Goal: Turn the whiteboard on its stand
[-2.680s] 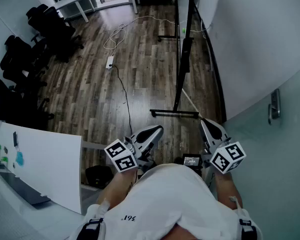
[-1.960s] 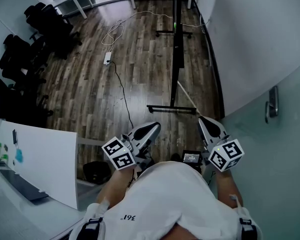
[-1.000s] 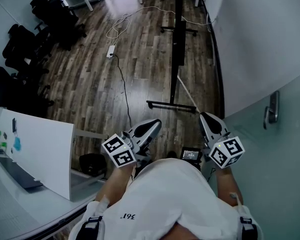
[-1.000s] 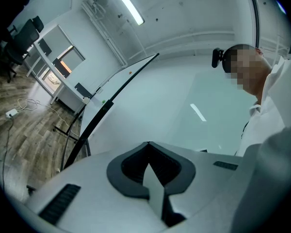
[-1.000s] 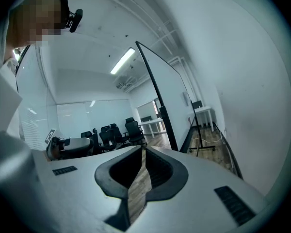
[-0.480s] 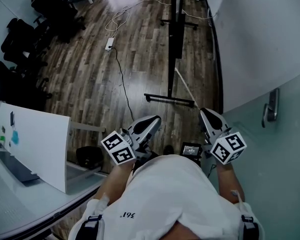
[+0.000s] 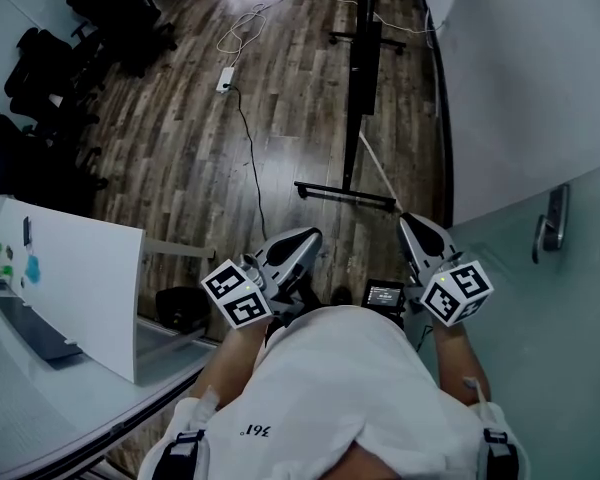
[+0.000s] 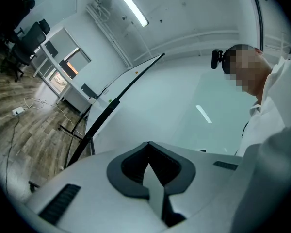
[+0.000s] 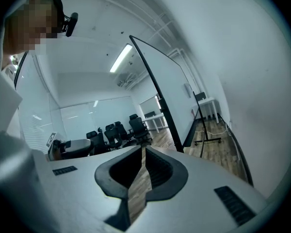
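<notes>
Two tools: left tool (image 8: 148,147) and right tool (image 9: 142,149) are both fully closed, jaws pressed together. Nothing is between them in either gripper view.
Hold: both are carried close to the body, side by side and aimed toward 12 o'clock. Judged a carrying posture, closed because there is nothing within reach to grip.
Whiteboard: whiteboard (image 7: 367,58) at 12 o'clock, seen edge-on from above as a dark bar, well apart from both tools. The right gripper view shows its white face and dark frame leaning across the room.
Stand: foot bar of the stand (image 7: 345,194) lies crosswise on the wood floor (image 7: 180,168), between the tools and the board. A second foot sits farther off at 12 o'clock.
Placement reason: the board stands parallel to the wall (image 7: 530,78) at 2 o'clock with a narrow gap. Judged tight for swinging it round.
Step judged: approach only, task not begun. Next the tools should take the frame edge.
Containers: none identified. A dark object (image 7: 175,308) at 8 o'clock, beside the white panel (image 7: 80,288), may be a bin or bag. Its contents are hidden.
Hazard: cable (image 7: 248,168) and power strip (image 7: 225,78) cross the floor at 11 o'clock, a likely snag for the stand feet.
Other: chairs (image 7: 40,78) at 10 o'clock, door handle (image 7: 552,230) at 3 o'clock.
</notes>
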Demonstrator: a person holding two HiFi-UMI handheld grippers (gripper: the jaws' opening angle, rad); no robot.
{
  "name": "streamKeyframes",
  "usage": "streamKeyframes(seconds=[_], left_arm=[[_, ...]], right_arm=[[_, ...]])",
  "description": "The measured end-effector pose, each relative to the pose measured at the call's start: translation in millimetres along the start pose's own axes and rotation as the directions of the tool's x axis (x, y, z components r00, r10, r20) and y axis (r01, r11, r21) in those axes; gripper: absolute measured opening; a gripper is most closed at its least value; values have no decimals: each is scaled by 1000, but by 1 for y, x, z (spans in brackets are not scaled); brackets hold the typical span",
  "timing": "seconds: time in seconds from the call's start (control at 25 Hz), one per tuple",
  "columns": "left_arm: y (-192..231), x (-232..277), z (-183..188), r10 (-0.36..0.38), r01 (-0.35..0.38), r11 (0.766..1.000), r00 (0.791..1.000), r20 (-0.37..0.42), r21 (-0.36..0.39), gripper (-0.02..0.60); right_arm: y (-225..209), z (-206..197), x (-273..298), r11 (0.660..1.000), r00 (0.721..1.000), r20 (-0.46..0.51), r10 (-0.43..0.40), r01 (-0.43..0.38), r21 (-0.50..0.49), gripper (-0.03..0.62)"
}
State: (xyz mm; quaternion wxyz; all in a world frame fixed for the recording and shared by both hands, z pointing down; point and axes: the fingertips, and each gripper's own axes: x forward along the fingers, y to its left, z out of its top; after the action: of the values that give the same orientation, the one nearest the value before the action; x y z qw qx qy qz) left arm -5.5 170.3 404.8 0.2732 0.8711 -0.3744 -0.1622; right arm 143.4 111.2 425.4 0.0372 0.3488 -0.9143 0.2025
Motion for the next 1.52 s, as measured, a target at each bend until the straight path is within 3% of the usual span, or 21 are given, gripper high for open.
streamKeyframes(seconds=[0.44, 0.84, 1.24, 1.52], left_arm=[[83, 15, 65, -74, 74, 997, 997, -19, 0, 8], [157, 51, 132, -171, 175, 984, 979, -108, 29, 8], [201, 77, 159, -255, 268, 962, 950, -181, 53, 60], [203, 96, 165, -290, 305, 951, 937, -195, 52, 60]], right_arm=[[-5, 23, 95, 996, 997, 19, -81, 81, -22, 29], [-16, 56, 176, 974, 973, 64, -223, 225, -20, 29], [-26, 62, 227, 937, 935, 82, -346, 348, -18, 29], [-34, 71, 230, 922, 919, 91, -384, 387, -20, 31]])
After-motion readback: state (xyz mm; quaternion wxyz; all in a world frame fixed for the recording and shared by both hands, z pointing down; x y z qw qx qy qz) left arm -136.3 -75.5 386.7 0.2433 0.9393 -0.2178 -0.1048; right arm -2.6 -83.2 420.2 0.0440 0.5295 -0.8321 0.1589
